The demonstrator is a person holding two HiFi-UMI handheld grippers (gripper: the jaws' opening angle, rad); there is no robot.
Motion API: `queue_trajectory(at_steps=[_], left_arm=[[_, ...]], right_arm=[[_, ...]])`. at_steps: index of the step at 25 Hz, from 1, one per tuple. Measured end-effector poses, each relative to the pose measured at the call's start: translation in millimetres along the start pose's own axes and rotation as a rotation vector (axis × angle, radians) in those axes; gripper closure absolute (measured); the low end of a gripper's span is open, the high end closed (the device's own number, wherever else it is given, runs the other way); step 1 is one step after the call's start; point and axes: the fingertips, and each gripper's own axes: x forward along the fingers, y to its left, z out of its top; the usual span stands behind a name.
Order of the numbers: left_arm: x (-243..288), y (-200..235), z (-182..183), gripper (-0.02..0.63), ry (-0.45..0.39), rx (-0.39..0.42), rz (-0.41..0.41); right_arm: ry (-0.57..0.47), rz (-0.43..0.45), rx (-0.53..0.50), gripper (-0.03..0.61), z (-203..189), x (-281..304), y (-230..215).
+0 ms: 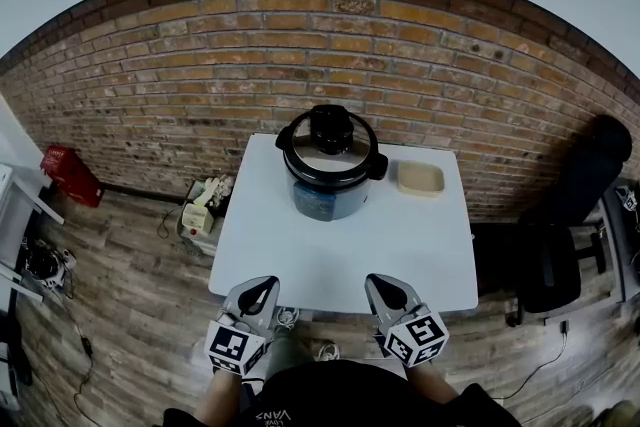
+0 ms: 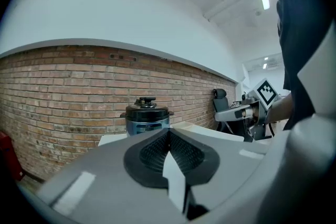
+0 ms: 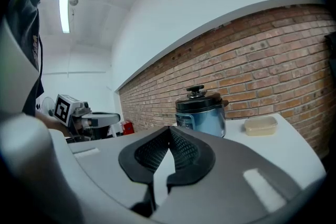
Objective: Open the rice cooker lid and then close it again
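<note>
A blue-bodied rice cooker [image 1: 328, 177] with a black lid and a black knob stands at the back of the white table [image 1: 330, 255], lid down. It also shows ahead in the left gripper view, rice cooker [image 2: 147, 117], and in the right gripper view, rice cooker [image 3: 201, 110]. My left gripper [image 1: 263, 288] hovers at the table's near edge on the left, jaws shut with nothing between them. My right gripper [image 1: 383, 287] hangs at the near edge on the right, also shut and empty. Both are well short of the cooker.
A beige shallow container [image 1: 420, 178] sits on the table right of the cooker. A brick wall [image 1: 200, 85] runs behind. On the wooden floor left of the table lies a heap of items [image 1: 203, 207] and a red box [image 1: 70, 173]. Black office chairs [image 1: 560, 245] stand to the right.
</note>
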Motion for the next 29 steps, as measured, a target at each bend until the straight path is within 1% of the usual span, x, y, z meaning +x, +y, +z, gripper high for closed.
queue_trajectory(at_steps=[3,11,18,22,29], left_arm=[[-1.8,-6.1,-6.2,0.612,0.019,0.003,-0.005],[-7.5,-11.7,-9.3,0.612,0.019,-0.023,-0.016],[-6.1,-16.7,-10.9,0.612,0.03,-0.017,-0.018],[-1.4,-19.2,-11.7,0.612,0.014,-0.002,-0.024],[8.2,-24.6,-8.7,0.612,0.043,-0.006,-0.05]], right_arm=[[0.005,-0.004,-0.002,0.572,-3.6,-1.6,0.4],[0.01,0.002,-0.025,0.574,-5.5,-4.0,5.9],[0.013,0.007,-0.021,0.574,-8.6,-5.6,2.8],[0.013,0.013,-0.017,0.574,-8.2,-5.4,1.1],[0.014,0.016,-0.021,0.574,-4.5,-4.2,-5.8]])
